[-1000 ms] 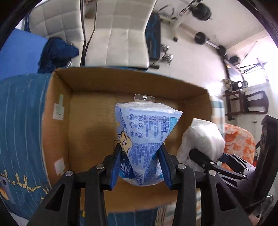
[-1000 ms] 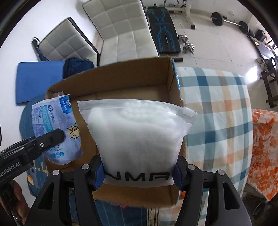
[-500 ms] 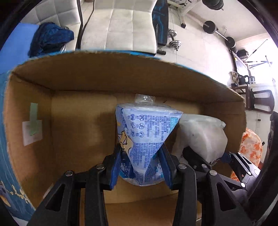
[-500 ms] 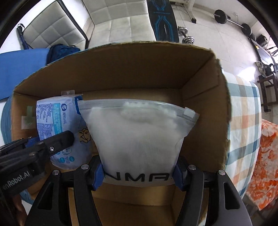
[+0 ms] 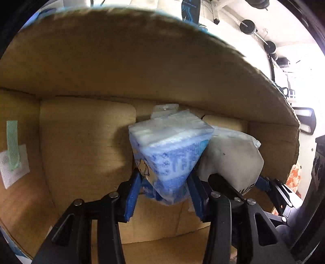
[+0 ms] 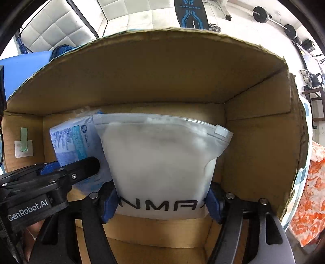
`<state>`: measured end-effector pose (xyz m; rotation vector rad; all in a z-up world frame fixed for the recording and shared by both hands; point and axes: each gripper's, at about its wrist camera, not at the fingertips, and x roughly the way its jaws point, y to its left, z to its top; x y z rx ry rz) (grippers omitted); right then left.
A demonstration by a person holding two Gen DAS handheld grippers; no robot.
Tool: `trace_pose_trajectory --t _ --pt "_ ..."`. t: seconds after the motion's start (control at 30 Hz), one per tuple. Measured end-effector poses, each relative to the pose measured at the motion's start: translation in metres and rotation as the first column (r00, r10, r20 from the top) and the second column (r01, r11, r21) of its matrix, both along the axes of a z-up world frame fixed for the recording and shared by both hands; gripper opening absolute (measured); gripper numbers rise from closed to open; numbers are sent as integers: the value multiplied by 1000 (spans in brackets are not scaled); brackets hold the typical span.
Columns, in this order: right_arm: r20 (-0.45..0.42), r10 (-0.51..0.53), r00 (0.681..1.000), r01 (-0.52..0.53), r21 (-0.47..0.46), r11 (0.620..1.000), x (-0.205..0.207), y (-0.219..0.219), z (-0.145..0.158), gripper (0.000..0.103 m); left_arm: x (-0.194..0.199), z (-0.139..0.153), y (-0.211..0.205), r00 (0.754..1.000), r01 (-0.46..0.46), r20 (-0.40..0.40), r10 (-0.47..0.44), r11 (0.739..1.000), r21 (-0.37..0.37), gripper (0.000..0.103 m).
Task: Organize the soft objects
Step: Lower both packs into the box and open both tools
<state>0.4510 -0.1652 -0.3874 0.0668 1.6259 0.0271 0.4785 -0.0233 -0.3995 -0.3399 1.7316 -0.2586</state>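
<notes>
My left gripper (image 5: 164, 195) is shut on a blue-and-white printed soft pack (image 5: 170, 154) and holds it deep inside the open cardboard box (image 5: 85, 142), its top end near the far wall. My right gripper (image 6: 160, 203) is shut on a white zip-top bag of fluffy filling (image 6: 160, 158) and holds it inside the same box (image 6: 258, 154), right beside the blue pack (image 6: 73, 140). The white bag also shows in the left wrist view (image 5: 233, 156), touching the pack's right side. The left gripper also shows in the right wrist view (image 6: 69, 172) at lower left.
A taped white label (image 5: 13, 160) sits on the box's left wall. Beyond the box are white padded cushions (image 6: 126, 18), barbell weights (image 6: 262, 14), a checked cloth (image 6: 302, 174) and an orange floral cloth (image 6: 310, 207) at right.
Both grippers have moved forward and down into the box with their bags still held. The box walls now fill both views, and the two bags sit close to the box's floor and back wall.
</notes>
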Motion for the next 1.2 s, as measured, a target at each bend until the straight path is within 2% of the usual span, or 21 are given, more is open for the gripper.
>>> trace_pose_trajectory --t 0.07,0.2,0.27,0.33,0.4,0.53,0.6,0.63,0.73,0.97,1.1,1.2 --pt "-8 -3 1000 3 12 1000 -1 0 0 76 -1 6 -3 1000 24 9 -24 1000 16 56" --pt "-8 2 1000 -2 18 1000 5 4 4 80 -5 22 -5 997 56 40 -59 996 63 67" --pt "-2 8 1000 -8 14 1000 3 5 9 83 -7 29 -3 997 58 44 -62 996 72 75" --pt "8 14 1000 -14 9 1000 0 7 16 97 -13 39 -1 997 53 58 -58 996 77 82" --pt "28 18 999 -18 7 1000 -5 9 25 103 -20 51 2 996 49 76 -57 994 95 90" --pt "72 17 997 -17 10 1000 -16 5 46 103 -41 70 10 991 35 127 -52 991 128 102" --pt "104 22 994 -22 -1 1000 -26 5 55 103 -54 85 14 984 29 167 -56 986 163 102" --pt "115 27 993 -26 -7 1000 -32 5 59 103 -54 81 21 982 25 182 -57 985 171 102" --pt "113 24 993 -24 1 1000 -49 8 69 103 -66 100 27 972 3 230 -46 983 183 102" --pt "178 -7 984 9 -15 1000 -95 9 104 103 -104 129 33 938 19 331 -99 971 237 102" --pt "241 9 970 0 -38 999 -120 12 131 103 -125 142 41 933 -18 353 -69 971 237 102" --pt "286 15 958 -2 -44 999 -134 13 152 103 -140 158 42 912 -46 406 -63 966 253 102"
